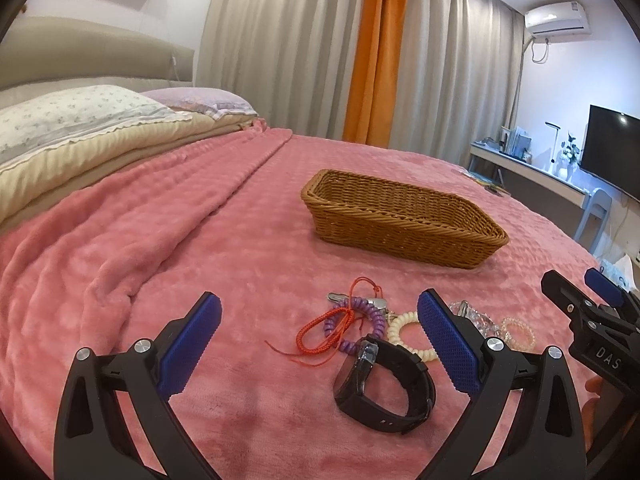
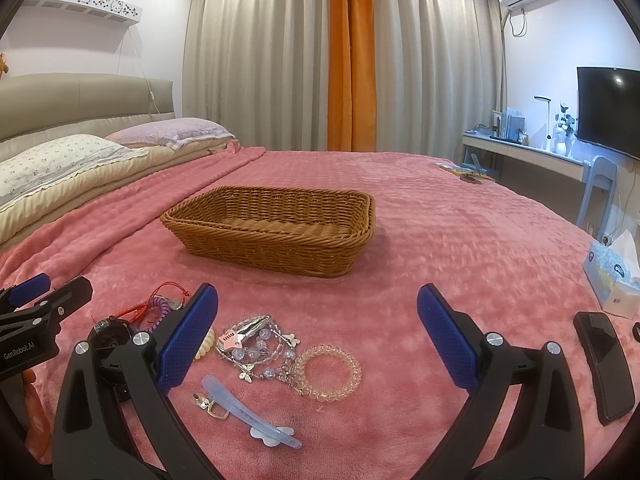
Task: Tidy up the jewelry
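Observation:
An empty brown wicker basket [image 1: 404,216] [image 2: 272,228] sits on the pink bedspread. In front of it lies a cluster of jewelry. The left wrist view shows a black watch [image 1: 386,388], a red cord bracelet [image 1: 326,330], a purple coil tie [image 1: 360,320] and a cream coil bracelet [image 1: 408,338]. The right wrist view shows a beaded butterfly bracelet [image 2: 260,348], a clear coil bracelet [image 2: 328,372] and a light blue hair clip [image 2: 252,416]. My left gripper [image 1: 320,344] is open just above the watch. My right gripper [image 2: 318,338] is open above the clear bracelet.
A black phone [image 2: 604,364] and a tissue box [image 2: 614,276] lie at the bed's right edge. Pillows [image 2: 68,164] are at the far left. A desk [image 2: 524,156] and TV [image 2: 608,108] stand beyond the bed at right.

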The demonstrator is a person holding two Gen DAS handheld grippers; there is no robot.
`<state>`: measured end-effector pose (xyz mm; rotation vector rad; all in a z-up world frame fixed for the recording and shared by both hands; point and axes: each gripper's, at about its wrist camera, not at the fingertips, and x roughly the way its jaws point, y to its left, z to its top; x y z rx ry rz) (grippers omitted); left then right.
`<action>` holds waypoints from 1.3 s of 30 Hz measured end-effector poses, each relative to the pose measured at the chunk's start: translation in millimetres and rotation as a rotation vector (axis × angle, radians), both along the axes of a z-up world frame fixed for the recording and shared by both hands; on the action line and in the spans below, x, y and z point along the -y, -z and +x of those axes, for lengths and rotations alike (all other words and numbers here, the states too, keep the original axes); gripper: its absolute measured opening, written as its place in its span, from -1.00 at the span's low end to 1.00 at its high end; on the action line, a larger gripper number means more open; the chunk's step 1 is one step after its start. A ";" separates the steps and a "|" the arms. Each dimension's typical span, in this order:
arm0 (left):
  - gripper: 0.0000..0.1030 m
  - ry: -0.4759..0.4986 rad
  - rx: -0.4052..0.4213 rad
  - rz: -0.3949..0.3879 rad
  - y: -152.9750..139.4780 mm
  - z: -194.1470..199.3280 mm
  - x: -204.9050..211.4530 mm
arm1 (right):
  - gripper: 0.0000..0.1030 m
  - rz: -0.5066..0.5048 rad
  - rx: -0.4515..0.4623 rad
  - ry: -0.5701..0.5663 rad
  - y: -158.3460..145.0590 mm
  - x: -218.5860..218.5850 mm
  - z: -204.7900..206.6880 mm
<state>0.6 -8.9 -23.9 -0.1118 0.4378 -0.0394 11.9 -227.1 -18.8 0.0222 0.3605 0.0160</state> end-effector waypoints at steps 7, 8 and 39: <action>0.85 0.005 -0.005 -0.004 -0.8 1.5 -1.4 | 0.85 -0.014 -0.011 0.005 2.6 -1.7 1.3; 0.85 0.003 -0.009 -0.006 -0.8 1.2 -1.0 | 0.85 -0.016 -0.014 0.007 2.8 -2.3 1.8; 0.09 0.186 -0.432 -0.127 15.3 32.0 -6.6 | -0.13 -0.002 -0.417 -0.360 21.9 7.3 3.6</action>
